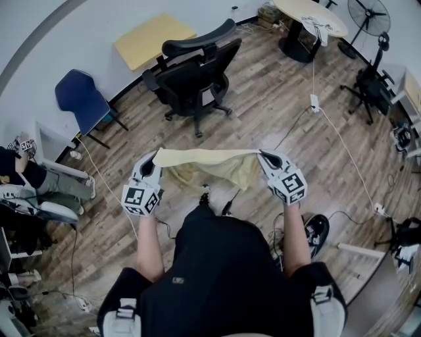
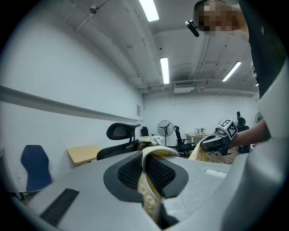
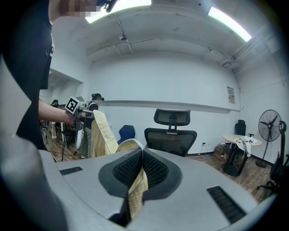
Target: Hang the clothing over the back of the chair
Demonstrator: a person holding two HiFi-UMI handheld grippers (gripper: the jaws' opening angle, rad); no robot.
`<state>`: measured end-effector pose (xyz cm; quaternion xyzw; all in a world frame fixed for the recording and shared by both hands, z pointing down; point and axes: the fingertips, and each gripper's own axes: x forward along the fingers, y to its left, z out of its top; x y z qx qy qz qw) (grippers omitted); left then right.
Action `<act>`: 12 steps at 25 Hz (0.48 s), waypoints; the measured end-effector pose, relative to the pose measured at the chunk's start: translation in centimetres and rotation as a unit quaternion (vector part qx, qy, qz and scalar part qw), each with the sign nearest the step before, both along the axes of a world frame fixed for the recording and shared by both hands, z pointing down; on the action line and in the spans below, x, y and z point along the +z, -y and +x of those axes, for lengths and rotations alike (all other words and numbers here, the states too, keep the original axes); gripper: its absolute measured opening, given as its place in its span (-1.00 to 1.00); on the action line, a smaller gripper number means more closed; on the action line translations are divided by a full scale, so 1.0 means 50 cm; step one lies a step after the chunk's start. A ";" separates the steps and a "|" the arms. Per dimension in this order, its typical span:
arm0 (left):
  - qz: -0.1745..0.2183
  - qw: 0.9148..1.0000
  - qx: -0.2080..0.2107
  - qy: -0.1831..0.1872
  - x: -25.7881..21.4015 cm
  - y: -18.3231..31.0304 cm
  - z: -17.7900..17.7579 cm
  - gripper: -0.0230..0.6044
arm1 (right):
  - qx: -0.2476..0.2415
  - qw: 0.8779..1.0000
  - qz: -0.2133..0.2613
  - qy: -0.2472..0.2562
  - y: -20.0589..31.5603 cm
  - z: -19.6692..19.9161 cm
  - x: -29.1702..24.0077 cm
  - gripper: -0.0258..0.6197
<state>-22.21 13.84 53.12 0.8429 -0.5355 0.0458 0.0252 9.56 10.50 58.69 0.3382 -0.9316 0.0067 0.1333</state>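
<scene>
A pale yellow garment (image 1: 209, 166) hangs stretched between my two grippers above the wooden floor. My left gripper (image 1: 154, 160) is shut on its left corner, and the cloth (image 2: 149, 180) shows pinched between the jaws in the left gripper view. My right gripper (image 1: 264, 158) is shut on the right corner, with fabric (image 3: 134, 187) clamped in its jaws. The black office chair (image 1: 194, 72) with a headrest stands ahead of me, its back facing me, about a metre beyond the garment. The same chair (image 3: 171, 133) appears straight ahead in the right gripper view and the chair (image 2: 119, 140) to the left in the left gripper view.
A blue chair (image 1: 82, 99) stands at the left by the wall, next to a yellow tabletop (image 1: 152, 39). A round table (image 1: 309, 16) and a standing fan (image 1: 368, 16) are at the back right. Cables (image 1: 342, 141) run over the floor on the right. A seated person (image 1: 26, 178) is at far left.
</scene>
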 end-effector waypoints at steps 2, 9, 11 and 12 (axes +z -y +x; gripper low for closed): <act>0.002 1.000 0.001 0.002 -0.004 0.003 0.001 -0.89 | 0.002 1.000 -0.005 -0.001 0.000 0.001 0.000 -0.92; 0.003 1.000 0.003 0.005 -0.016 0.017 0.001 -0.89 | 0.006 1.000 0.000 -0.005 0.008 0.003 -0.012 -0.92; 0.006 1.000 0.005 0.009 -0.019 0.023 0.000 -0.89 | 0.004 1.000 0.002 -0.005 0.011 0.005 -0.010 -0.92; 0.007 1.000 0.007 0.011 -0.020 0.025 -0.001 -0.89 | 0.006 1.000 0.000 -0.005 0.011 0.006 -0.010 -0.92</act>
